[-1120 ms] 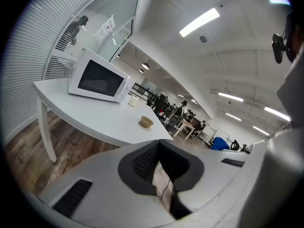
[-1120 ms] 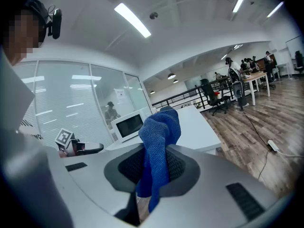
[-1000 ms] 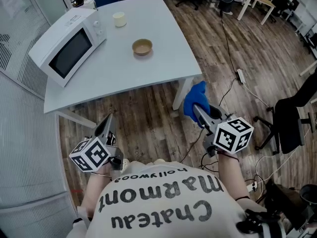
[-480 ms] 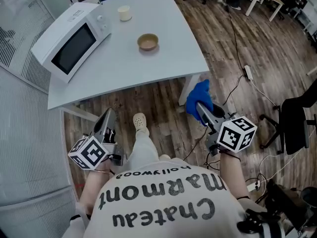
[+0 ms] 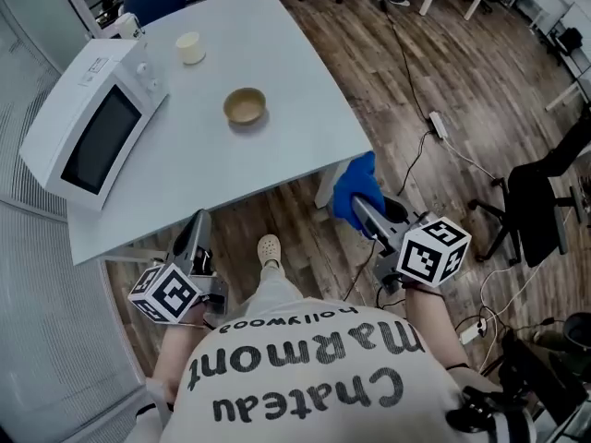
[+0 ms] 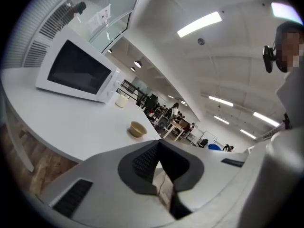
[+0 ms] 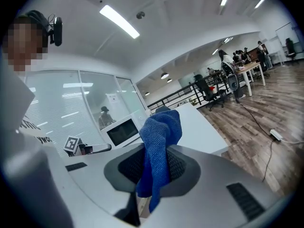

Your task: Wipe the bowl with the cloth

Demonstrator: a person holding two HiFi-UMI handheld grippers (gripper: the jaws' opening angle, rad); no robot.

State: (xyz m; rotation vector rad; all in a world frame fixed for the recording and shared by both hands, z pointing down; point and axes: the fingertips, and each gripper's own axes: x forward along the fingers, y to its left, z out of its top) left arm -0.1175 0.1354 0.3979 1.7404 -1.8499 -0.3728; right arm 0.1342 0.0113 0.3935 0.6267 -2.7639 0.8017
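On the white table [image 5: 286, 58], which fills the far left of the head view, a small tan bowl [image 5: 245, 106] stands upright near the middle, with bare tabletop all round it. A white microwave [image 5: 88, 132] sits to its left along the table's left edge, and a pale cup [image 5: 190, 48] stands farther away, beyond the bowl and just right of the microwave's far end. Nearer, over the wooden floor [image 5: 305, 233], the person holds both grippers short of the table's near edge. The left gripper [image 5: 199, 220] is at the near left, and its own view shows the jaws brought together with nothing between them; the bowl shows far ahead of them on the tabletop. The right gripper [image 5: 358, 209] is at the near right, off the table's near right corner, with its jaws clamped on a blue cloth [image 5: 355, 185]. The cloth bunches above the pads and hangs in a fold below them, well apart from the bowl. A light shoe [image 5: 269, 247] shows on the floor between the two grippers, and a black office chair [image 5: 540, 201] stands at the far right.
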